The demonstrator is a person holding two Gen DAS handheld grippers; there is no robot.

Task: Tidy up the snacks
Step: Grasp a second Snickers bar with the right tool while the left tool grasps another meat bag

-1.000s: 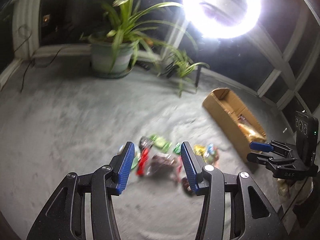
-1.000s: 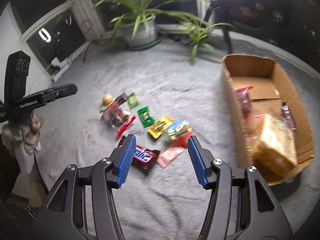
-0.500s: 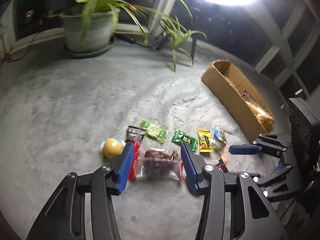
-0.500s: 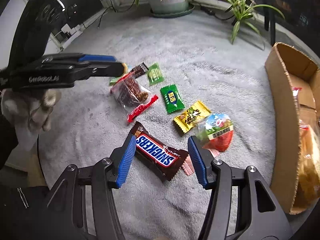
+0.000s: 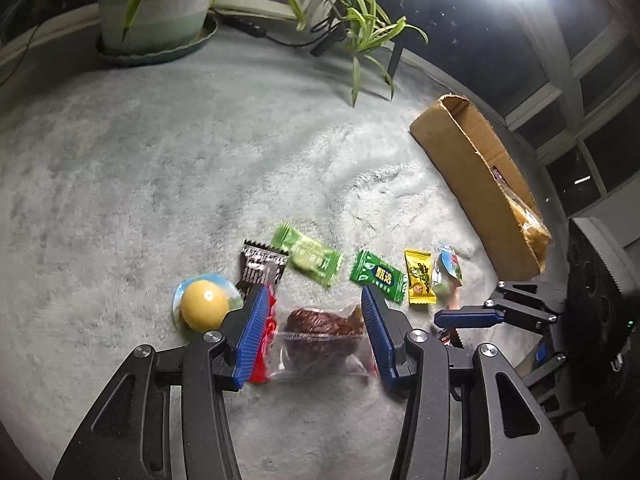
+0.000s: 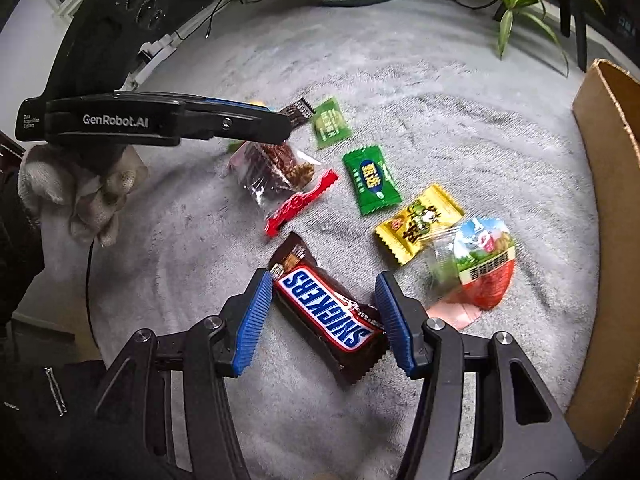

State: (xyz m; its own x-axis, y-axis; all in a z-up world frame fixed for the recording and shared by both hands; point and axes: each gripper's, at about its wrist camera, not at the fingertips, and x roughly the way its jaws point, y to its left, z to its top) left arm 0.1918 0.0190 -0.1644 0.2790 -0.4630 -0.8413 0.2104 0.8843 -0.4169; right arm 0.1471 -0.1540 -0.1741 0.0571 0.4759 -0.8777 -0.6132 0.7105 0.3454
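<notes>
Several wrapped snacks lie on the grey carpet. My left gripper (image 5: 313, 298) is open, and its blue pads stand on either side of a clear bag of brown snack (image 5: 320, 336) with a red sealed edge. The bag lies flat and neither pad presses on it. From the right wrist view the left gripper (image 6: 280, 126) hovers over that bag (image 6: 272, 164). My right gripper (image 6: 323, 280) is open and straddles a Snickers bar (image 6: 328, 312) lying slantwise on the carpet. The cardboard box (image 6: 608, 200) on the right holds a few packets.
Around these lie a yellow ball snack (image 5: 204, 306), a black wrapper (image 5: 262, 266), two green packets (image 5: 378, 276), a yellow packet (image 6: 420, 224), a jelly cup (image 6: 476, 264) and a red strip (image 6: 300, 204). A potted plant (image 5: 152, 8) stands at the back. A gloved hand (image 6: 76, 184) holds the left gripper.
Both grippers have come down and tipped toward the carpet. The left now has the brown snack bag between its pads, the right the Snickers bar. Neither opening has changed.
</notes>
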